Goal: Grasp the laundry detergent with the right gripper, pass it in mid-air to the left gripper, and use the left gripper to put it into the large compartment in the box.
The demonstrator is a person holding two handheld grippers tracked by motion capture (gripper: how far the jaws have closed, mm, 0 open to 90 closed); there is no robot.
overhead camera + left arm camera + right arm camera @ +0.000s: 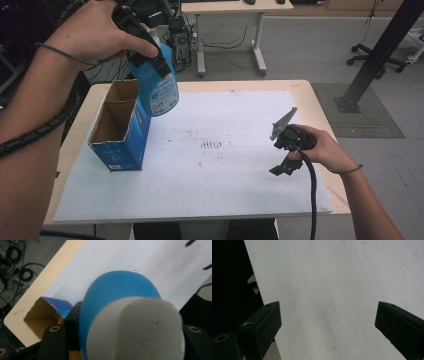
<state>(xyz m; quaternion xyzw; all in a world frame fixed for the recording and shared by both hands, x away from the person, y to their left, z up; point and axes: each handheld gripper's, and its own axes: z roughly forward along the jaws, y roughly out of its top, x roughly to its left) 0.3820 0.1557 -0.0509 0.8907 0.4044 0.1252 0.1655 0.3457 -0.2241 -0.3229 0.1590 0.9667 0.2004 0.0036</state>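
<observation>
White sheet covers wooden bench (305, 90). Left tongs (150, 42) pinch blue plastic bottle with white cap (159, 85) at its neck, hanging above open blue cardboard box (125, 135). Smooth, likely slippery and weighty; neck grip suits. Right tongs (285, 157) spread, empty.

A blue bottle (159, 87) with a white cap (136, 330); blue box (121, 132), brown inside.

**Surroundings of the work area**

A white sheet (240, 165), marked with small dark specks near its middle, covers most of a light wooden worktop (320, 107). Beyond the worktop stand a white-legged desk (230, 10) with tangled cables (225, 42) beneath it, a black slanted post (380, 50) on a grey floor mat (372, 122), and an office chair base (380, 60).
</observation>
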